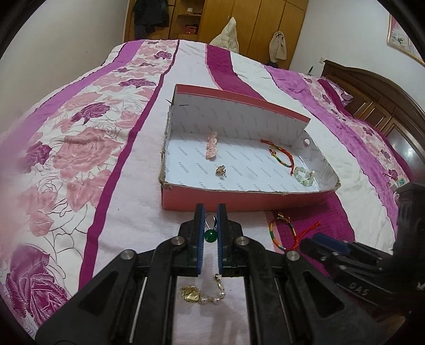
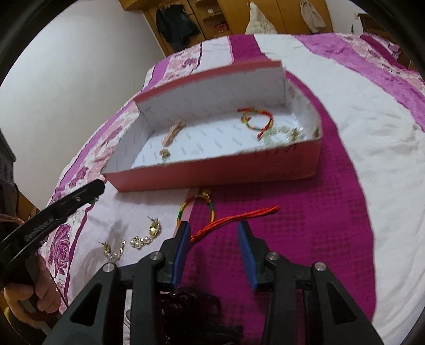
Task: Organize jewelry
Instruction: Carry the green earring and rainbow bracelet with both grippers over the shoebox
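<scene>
My left gripper (image 1: pixel 210 212) is shut on a green bead earring (image 1: pixel 209 234) with a silver hook, held above the bed in front of the pink box (image 1: pixel 225 201). In the box lie a pink hair clip (image 1: pixel 211 146), a gold earring (image 1: pixel 221 171), a rainbow cord bracelet (image 1: pixel 280 156) and a pale green bead bracelet (image 1: pixel 304 175). My right gripper (image 2: pixel 213 225) is open over the red tassel (image 2: pixel 233 221) of a second rainbow bracelet (image 2: pixel 196 208) on the magenta cloth. Two gold pearl earrings (image 2: pixel 147 234) (image 2: pixel 114 250) lie on the bed to its left.
The box (image 2: pixel 212 172) sits on a floral purple and white bedspread (image 1: pixel 79 159). A wooden headboard (image 1: pixel 385 106) is at the right and wardrobes (image 1: pixel 239 21) stand beyond the bed. The left gripper shows at the left of the right wrist view (image 2: pixel 53 209).
</scene>
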The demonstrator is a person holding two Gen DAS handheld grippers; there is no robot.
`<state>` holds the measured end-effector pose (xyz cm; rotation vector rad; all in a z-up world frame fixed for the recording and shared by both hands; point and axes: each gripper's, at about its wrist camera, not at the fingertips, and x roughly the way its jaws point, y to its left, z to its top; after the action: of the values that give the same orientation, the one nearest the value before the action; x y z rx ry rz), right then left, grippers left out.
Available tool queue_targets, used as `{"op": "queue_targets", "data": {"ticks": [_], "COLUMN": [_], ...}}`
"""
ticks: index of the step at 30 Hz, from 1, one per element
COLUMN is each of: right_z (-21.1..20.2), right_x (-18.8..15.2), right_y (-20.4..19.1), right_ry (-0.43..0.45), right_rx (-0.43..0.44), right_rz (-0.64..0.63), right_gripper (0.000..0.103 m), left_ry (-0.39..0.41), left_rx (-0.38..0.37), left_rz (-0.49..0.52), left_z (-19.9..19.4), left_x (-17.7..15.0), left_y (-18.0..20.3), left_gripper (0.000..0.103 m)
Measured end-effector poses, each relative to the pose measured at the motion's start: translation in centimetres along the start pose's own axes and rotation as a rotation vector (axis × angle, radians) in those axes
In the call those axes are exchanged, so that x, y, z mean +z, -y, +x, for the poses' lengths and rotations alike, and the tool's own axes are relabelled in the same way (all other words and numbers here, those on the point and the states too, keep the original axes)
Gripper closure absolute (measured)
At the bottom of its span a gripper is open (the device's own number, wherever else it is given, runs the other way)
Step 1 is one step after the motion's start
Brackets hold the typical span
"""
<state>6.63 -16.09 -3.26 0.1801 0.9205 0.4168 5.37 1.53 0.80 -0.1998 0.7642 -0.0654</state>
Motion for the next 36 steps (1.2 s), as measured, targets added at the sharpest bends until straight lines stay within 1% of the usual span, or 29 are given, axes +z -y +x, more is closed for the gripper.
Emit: {"op": "queue_targets", "data": {"ticks": [3,5,12,13,14,15,16,17,22,26,36], "right_z": [1.0,1.4,3.0,3.0,3.1,3.3,3.2,3.2,2.1,0.5,-4.7], "right_x": [0.0,0.0,0.2,0.2,0.1,0.2,0.2,0.1,-0.1,-0.6,-0.4], "right_y": [-0.2,-0.3,-1.5,-1.5,-1.6,-1.6,-1.5,-1.4,-0.9,-0.5,-0.8], "right_ry": [-0.031,-0.036,-0.052,-0.049,-0.045,-0.043,-0.04,-0.042,-0.026,0.005,0.127], "right_rx": [-0.001,-0.005,-0.061,-0.07,-0.087,-0.096,-0.098,-0.094,-0.061,-0.042,-0.03], "right_rz": [0.015,0.017,-0.042,-0.048,-0.056,-0.06,-0.062,-0.06,-0.051,-0.046,-0.076], "right_gripper": [0.063,0.063,0.063,0.068,0.077,0.082,0.093,0.095,0.097,0.097,0.097], "left_ry": [0.005,0.006,0.011,0.011,0.011,0.012,0.012,0.012,0.017,0.028,0.076], "left_rx": [-0.003,-0.003,-0.009,-0.01,-0.01,-0.01,-0.01,-0.011,-0.02,-0.027,-0.057], "left_rz": [-0.005,-0.006,-0.009,-0.009,-0.009,-0.008,-0.008,-0.007,-0.008,-0.005,0.003], "left_z": [-0.1,-0.2,-0.4,-0.4,-0.4,-0.4,-0.5,-0.5,-1.0,-1.6,-3.4], "left_x": [0.0,0.0,-0.2,-0.2,-0.2,-0.2,-0.2,-0.2,-0.3,-0.2,0.5], "left_y": [-0.1,-0.2,-0.3,-0.3,-0.3,-0.2,-0.2,-0.1,0.1,0.4,1.2], "left_gripper": [0.103,0.103,0.103,0.103,0.103,0.103,0.103,0.103,0.103,0.103,0.103]}}
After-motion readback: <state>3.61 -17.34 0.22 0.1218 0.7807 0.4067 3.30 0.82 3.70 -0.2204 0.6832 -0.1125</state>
